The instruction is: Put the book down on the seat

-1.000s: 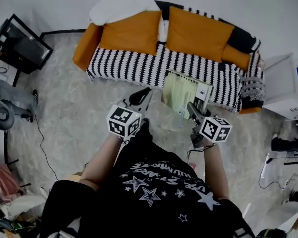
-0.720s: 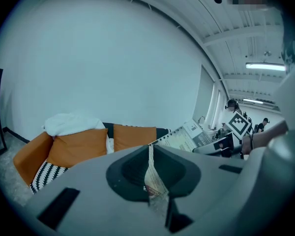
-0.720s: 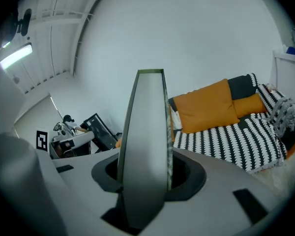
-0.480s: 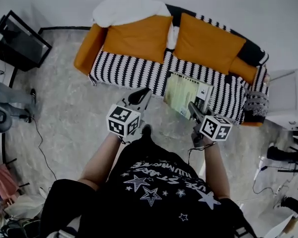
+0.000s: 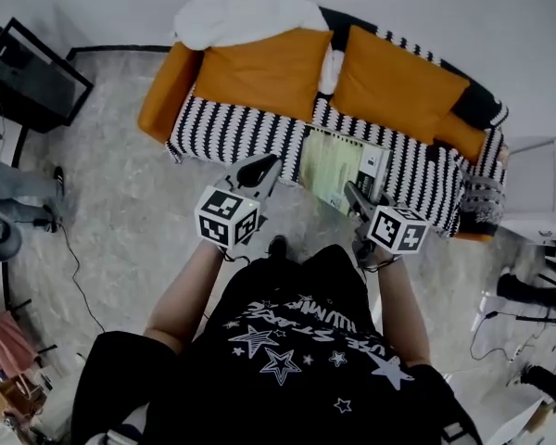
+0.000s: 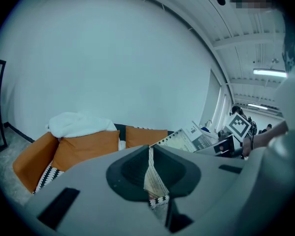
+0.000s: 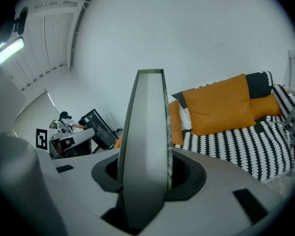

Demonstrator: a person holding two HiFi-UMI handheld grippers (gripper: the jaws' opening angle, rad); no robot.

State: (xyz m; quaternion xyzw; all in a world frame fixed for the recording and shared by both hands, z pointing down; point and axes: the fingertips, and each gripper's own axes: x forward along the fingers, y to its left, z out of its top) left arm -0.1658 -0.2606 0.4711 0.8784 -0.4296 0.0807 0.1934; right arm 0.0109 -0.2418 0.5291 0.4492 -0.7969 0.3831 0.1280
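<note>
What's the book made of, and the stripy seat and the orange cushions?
Book: looks like paper with a thin card cover, flat and pale. Stripy seat: probably a woven cloth cover, hanging over the front. Orange cushions: soft matte fabric, plump and dented.

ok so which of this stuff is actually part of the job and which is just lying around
Part of the job:
- book
- right gripper, clamped on the book
- striped sofa seat

Just lying about:
- orange cushions
- white blanket
- black screen
</note>
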